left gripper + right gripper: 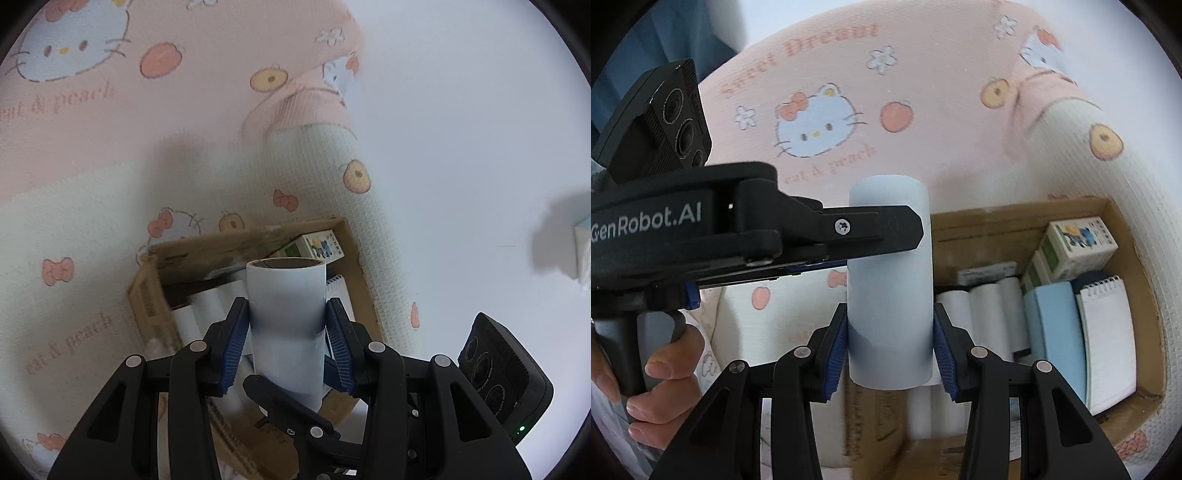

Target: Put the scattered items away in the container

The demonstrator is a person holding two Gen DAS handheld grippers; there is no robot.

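Both grippers carry a pale blue paper roll above a cardboard box that sits on a pink cartoon-print bed cover (923, 85). The left gripper (288, 325) is clamped on a roll (286, 306) whose brown core shows at the top; its blue pads press the roll's sides, and the roll hangs over the middle of the cardboard box (207, 251). The right gripper (890, 339) is likewise clamped on a second roll (890, 280), held upright over the box's left edge, with the left gripper's black finger crossing just in front of that roll. A person's hand (661, 373) grips the left tool's handle, left of the box.

Inside the box, a row of white rolls (986, 314) already lies side by side near the left wall. To their right lie a light blue pad (1056, 332) and a spiral notebook (1108, 332) against the right wall, with a printed carton (1078, 243) in the far right corner. Judging by this, the tidying looks well advanced: much is packed, and these two rolls are yet to be set down. One pale item (583, 254) lies well right of the box on the white floor, blurred and seemingly still to be collected.
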